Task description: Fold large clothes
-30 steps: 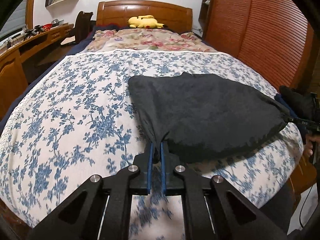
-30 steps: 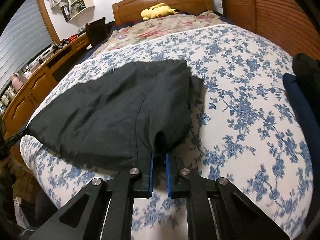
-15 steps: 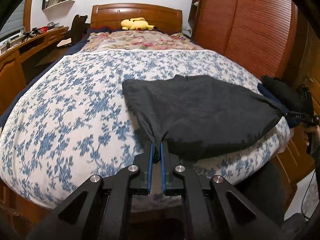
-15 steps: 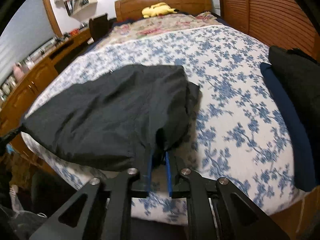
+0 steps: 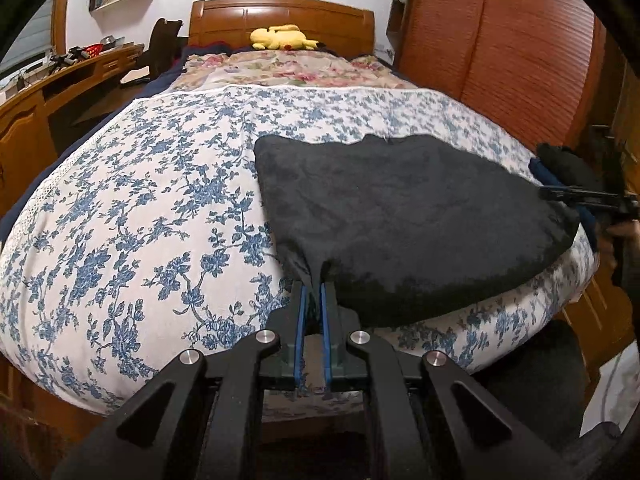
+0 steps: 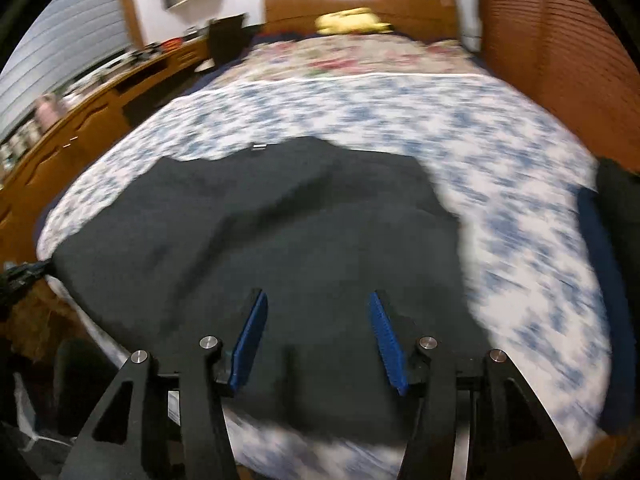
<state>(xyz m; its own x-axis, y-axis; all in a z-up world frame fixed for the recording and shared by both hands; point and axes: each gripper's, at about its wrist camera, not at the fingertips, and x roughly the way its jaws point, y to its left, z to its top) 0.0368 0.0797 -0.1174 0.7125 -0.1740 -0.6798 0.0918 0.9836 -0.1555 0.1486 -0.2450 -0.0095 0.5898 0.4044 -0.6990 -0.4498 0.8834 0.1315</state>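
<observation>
No brand, label or writing is readable anywhere; a small pale tag at the far edge of the black garment (image 6: 280, 240) is too blurred to read.

The black garment is lying spread on the bed (image 5: 140, 200), over the blue-flowered sheet, on the near part of the mattress, and its near edge is hanging slightly over the bed's foot edge.

The left claw (image 5: 313, 292) is staying pressed together on the near left corner of the garment; a pinch of the black cloth is sitting between its blue pads (image 5: 302, 320), pulled into a small peak.

The right claw (image 6: 318, 300) is opening its jaws. The blue pads are standing clearly apart and are not pressing on anything. The garment is lying directly below and in front of this claw, but whether the pads are touching it I cannot tell.

In the left wrist view, the right claw is appearing at the far right corner of the garment, with a hand (image 5: 620, 236) behind it.

A yellow plush toy (image 5: 282, 38) is lying by the wooden headboard (image 5: 280, 12).
</observation>
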